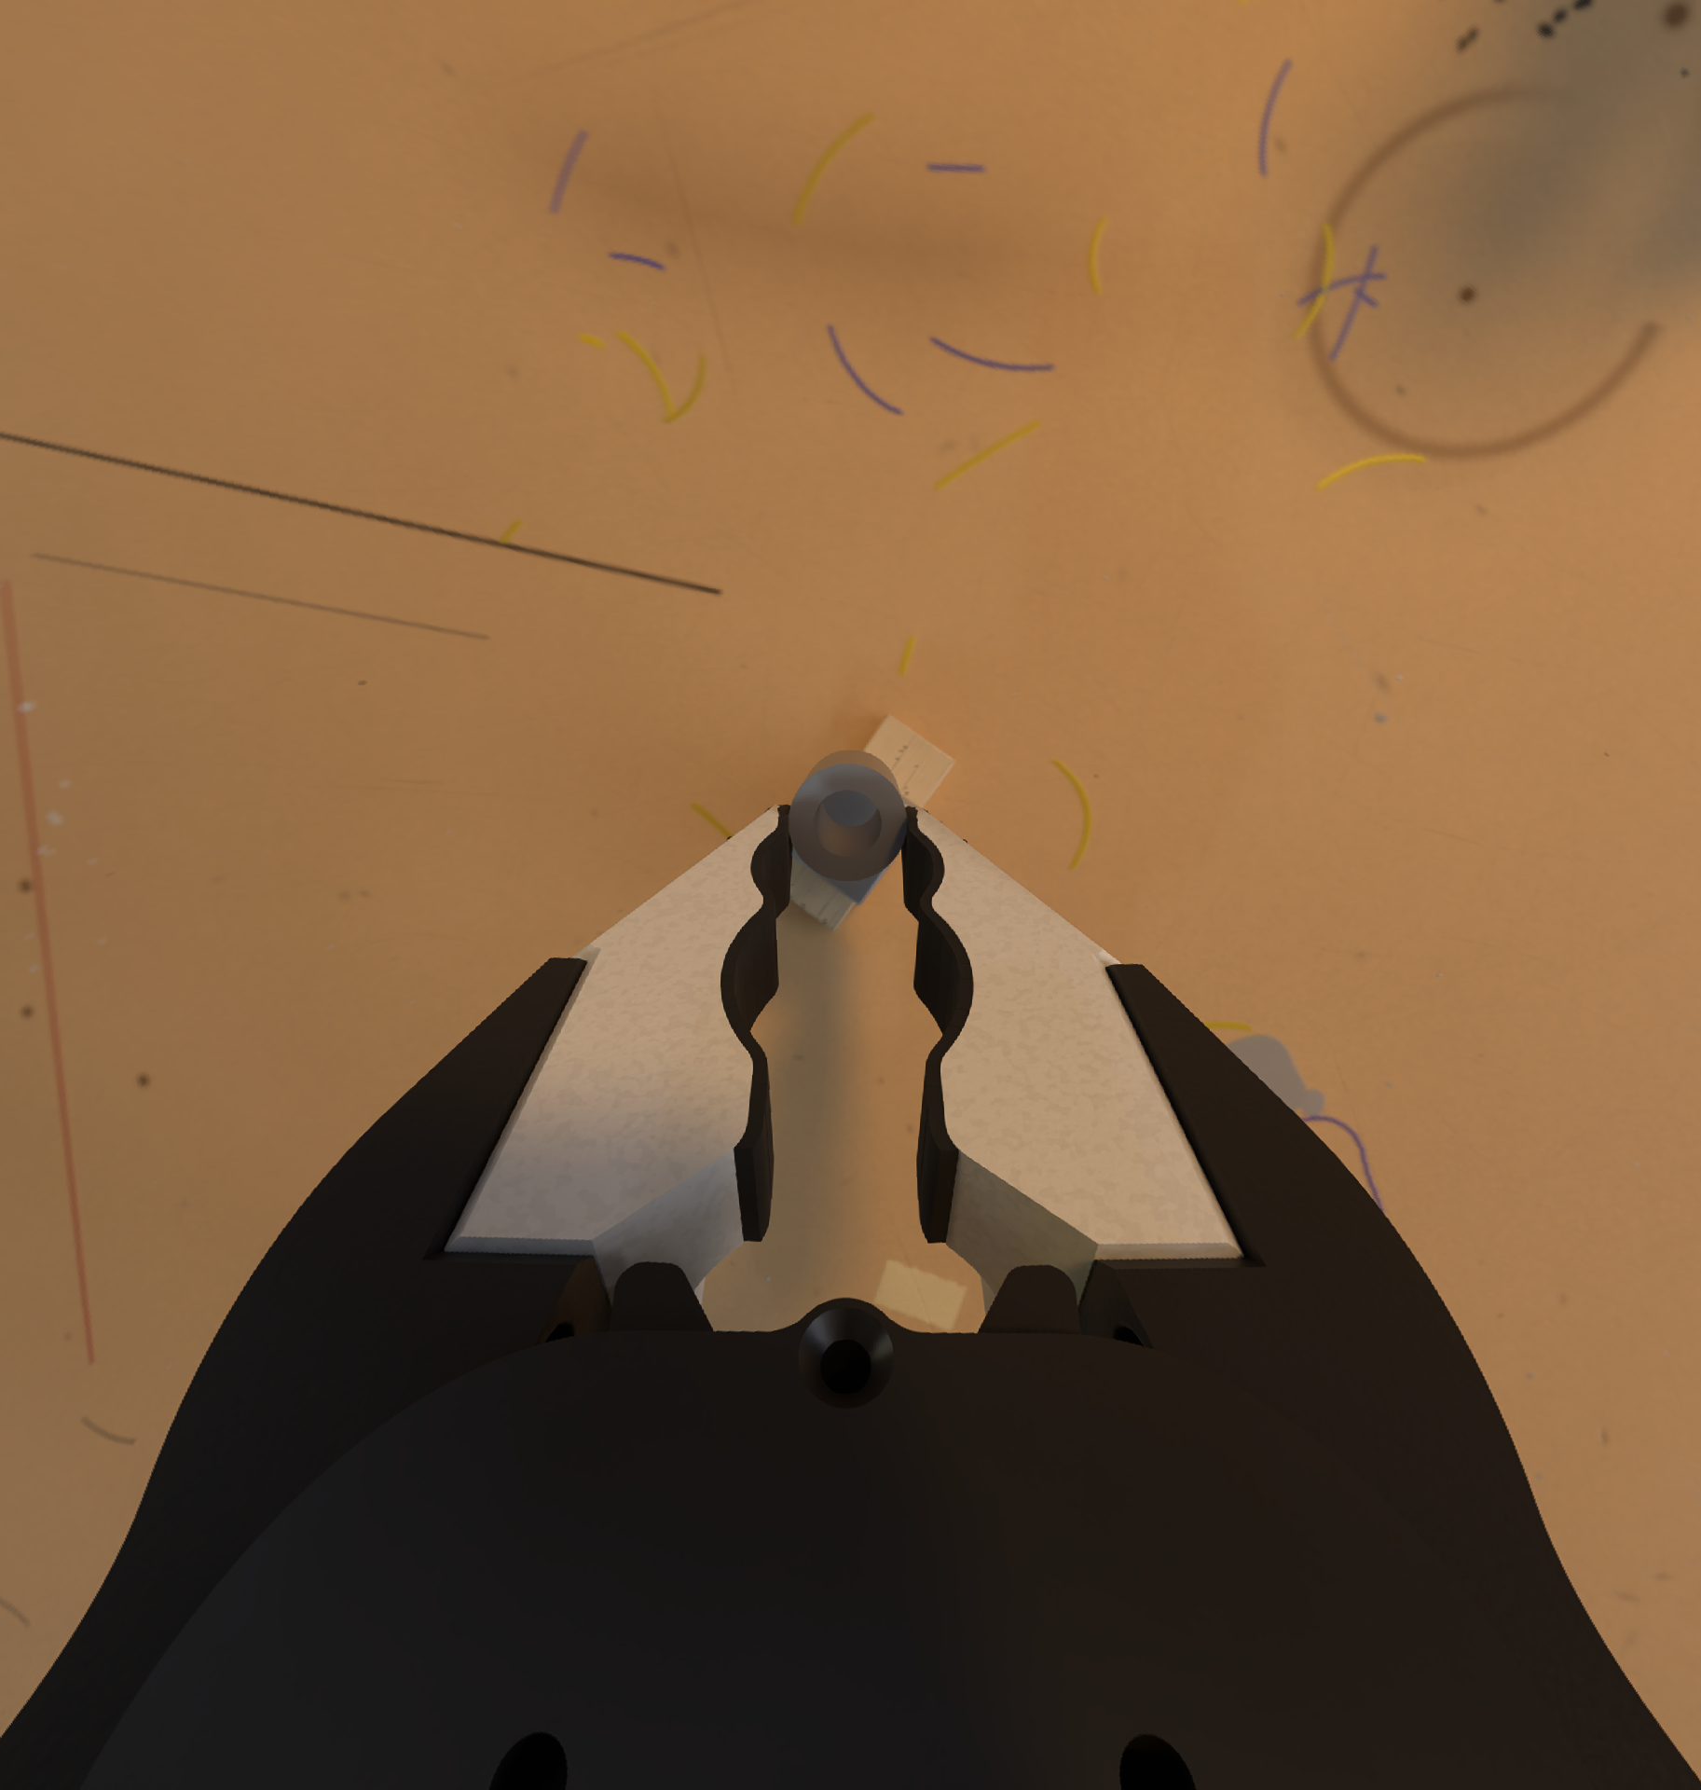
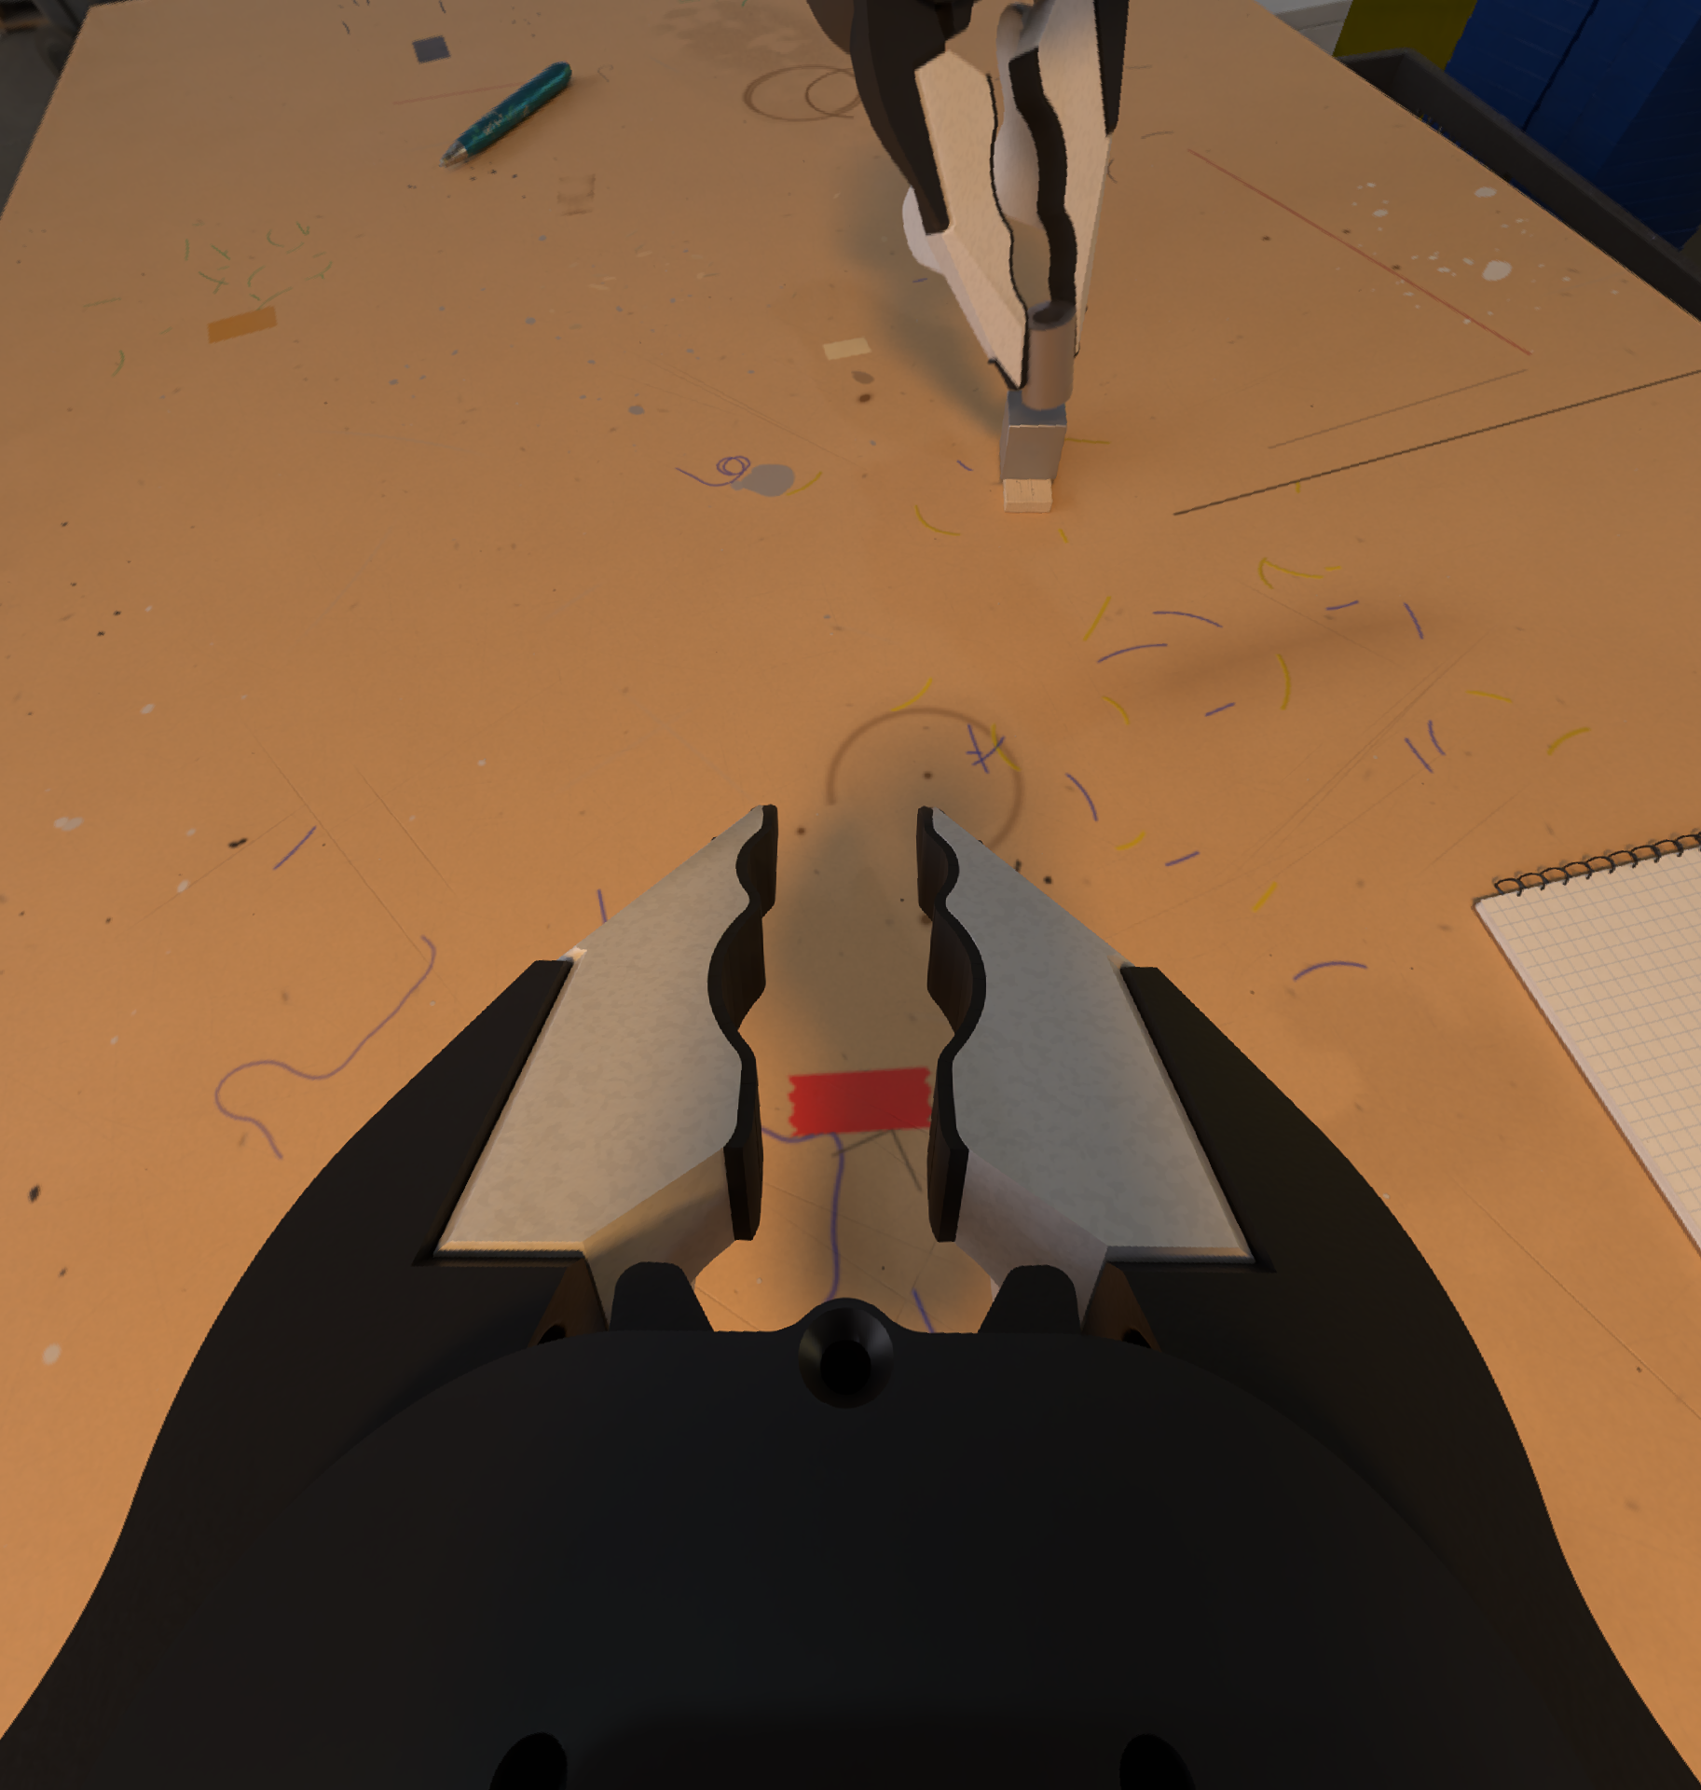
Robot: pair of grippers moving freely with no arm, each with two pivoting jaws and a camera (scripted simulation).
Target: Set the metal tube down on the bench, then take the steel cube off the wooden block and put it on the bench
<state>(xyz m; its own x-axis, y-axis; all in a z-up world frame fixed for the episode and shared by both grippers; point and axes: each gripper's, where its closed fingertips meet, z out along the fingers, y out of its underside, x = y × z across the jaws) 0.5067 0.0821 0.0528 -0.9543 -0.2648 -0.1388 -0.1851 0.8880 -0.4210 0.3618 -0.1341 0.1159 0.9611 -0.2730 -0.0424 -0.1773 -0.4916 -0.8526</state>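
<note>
Left tongs (image 1: 846,823) point straight down at the counter (image 1: 343,291), fingertips clamped on the metal tube (image 1: 846,821); tube is upright, seen end-on in the left wrist view with its hollow bore showing. In the right wrist view the same tongs (image 2: 1045,334) hang at the far end of the counter (image 2: 439,630), holding the metal tube (image 2: 1050,363) vertical, its lower end on or just above the steel cube (image 2: 1033,441) — contact cannot be told. Steel cube sits on the wooden block (image 2: 1027,495), which lies flat on the counter; from above the wooden block (image 1: 909,760) pokes out past the tube. Right tongs (image 2: 846,862) are parted, nothing between the fingers, low over the near part of the counter, well apart from the stack. Red tape strip (image 2: 859,1101) lies on the counter between its fingers in view. Spiral graph-paper notepad (image 2: 1640,978) at the right edge, teal pen (image 2: 509,111) far left, orange tape piece (image 2: 242,324) on the left. No containers in view. Counter surface carries scribbles, ring stains and paint specks.
</note>
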